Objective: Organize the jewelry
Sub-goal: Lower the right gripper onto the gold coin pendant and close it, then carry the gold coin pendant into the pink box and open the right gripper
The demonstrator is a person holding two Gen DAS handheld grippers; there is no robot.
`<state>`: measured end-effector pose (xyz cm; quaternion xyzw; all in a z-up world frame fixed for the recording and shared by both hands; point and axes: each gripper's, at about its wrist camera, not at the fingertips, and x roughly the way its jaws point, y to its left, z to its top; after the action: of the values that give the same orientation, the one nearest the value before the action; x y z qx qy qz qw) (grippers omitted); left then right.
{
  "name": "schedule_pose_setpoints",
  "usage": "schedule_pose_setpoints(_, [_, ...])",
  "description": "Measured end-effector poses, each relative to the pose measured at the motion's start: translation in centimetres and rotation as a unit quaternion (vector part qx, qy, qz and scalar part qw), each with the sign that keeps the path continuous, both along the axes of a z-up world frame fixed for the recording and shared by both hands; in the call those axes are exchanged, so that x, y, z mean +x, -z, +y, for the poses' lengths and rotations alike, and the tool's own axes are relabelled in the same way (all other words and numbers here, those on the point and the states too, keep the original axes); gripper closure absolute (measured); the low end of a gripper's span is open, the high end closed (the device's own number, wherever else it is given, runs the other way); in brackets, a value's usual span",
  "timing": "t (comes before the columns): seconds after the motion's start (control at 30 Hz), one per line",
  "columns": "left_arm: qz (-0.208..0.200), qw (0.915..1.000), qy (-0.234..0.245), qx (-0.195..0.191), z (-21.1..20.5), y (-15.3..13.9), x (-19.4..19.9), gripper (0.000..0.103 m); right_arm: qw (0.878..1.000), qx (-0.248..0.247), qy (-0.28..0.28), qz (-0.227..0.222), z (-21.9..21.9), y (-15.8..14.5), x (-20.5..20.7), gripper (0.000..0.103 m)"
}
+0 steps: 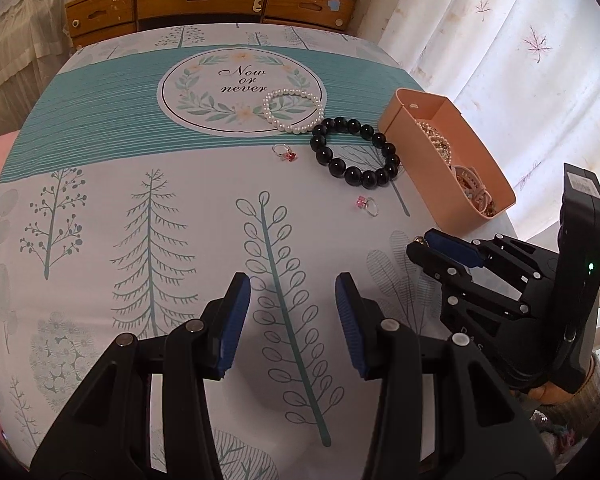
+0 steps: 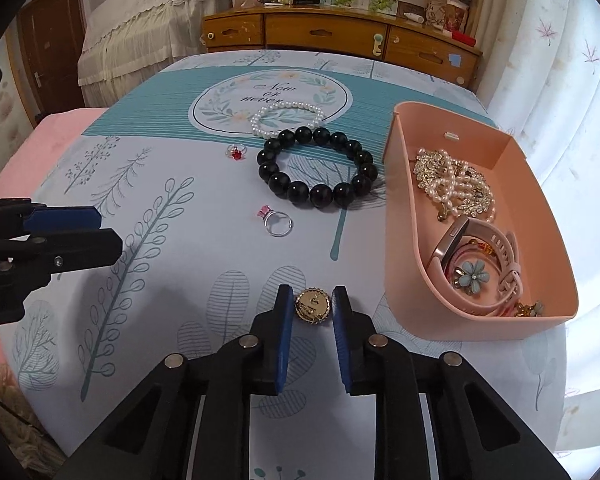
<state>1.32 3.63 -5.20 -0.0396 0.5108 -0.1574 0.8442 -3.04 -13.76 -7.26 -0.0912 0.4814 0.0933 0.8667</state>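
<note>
A round gold brooch (image 2: pixel 313 306) sits between the fingertips of my right gripper (image 2: pixel 313 300), which is shut on it just above the tablecloth; in the left wrist view this gripper (image 1: pixel 420 245) is at the right. My left gripper (image 1: pixel 293 300) is open and empty over the cloth. A pink tray (image 2: pixel 404 216) at the right holds pearls, a gold brooch and a pink watch; it also shows in the left wrist view (image 1: pixel 396 114). On the cloth lie a black bead bracelet (image 2: pixel 317 166), a pearl bracelet (image 2: pixel 286 120), a red-stone ring (image 2: pixel 236 152) and a pink-stone ring (image 2: pixel 276 222).
The table (image 2: pixel 140 280) has a tree-print cloth. A wooden drawer cabinet (image 2: pixel 340 36) stands behind it. White curtains (image 2: pixel 560 80) hang at the right. A pink surface (image 2: pixel 52 136) lies at the left edge.
</note>
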Motion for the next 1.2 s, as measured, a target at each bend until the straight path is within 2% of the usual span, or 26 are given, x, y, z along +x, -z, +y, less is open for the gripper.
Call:
schedule_pose_setpoints(0.23, [0.006, 1.0, 0.005, 0.001, -0.5, 0.3, 0.2, 0.062, 1.0, 0.016, 0.005, 0.005, -0.4, -0.2, -0.1, 0.084])
schedule_pose_setpoints(0.37, [0.018, 0.9997, 0.008, -0.01, -0.8, 0.5, 0.4, 0.062, 0.999, 0.033, 0.006, 0.001, -0.9, -0.9, -0.6, 0.084])
schedule_pose_setpoints(0.43, [0.023, 0.9996, 0.011, -0.011, -1.1, 0.6, 0.6, 0.059, 0.999, 0.041, 0.005, -0.006, -1.0, -1.7, -0.9, 0.084])
schedule_pose_setpoints(0.5, [0.023, 0.9996, 0.014, -0.007, -1.4, 0.5, 0.7, 0.049, 0.999, 0.049, 0.001, -0.017, -1.1, -2.7, -1.2, 0.084])
schedule_pose_setpoints(0.7, [0.015, 0.9997, 0.019, 0.002, -2.1, -1.1, 1.8, 0.047, 0.996, 0.073, 0.008, -0.055, -2.4, -6.7, -1.4, 0.084])
schedule_pose_setpoints(0.93, [-0.003, 0.9998, 0.015, 0.012, -2.4, -4.0, 4.9, 0.047, 0.992, 0.084, 0.043, -0.078, -5.9, -10.5, 1.6, 0.084])
schedule_pose_setpoints(1.2, [-0.02, 0.9995, 0.009, 0.024, -2.1, -6.3, 8.7, 0.047, 0.989, 0.071, 0.104, -0.082, -11.1, -12.8, 5.9, 0.084])
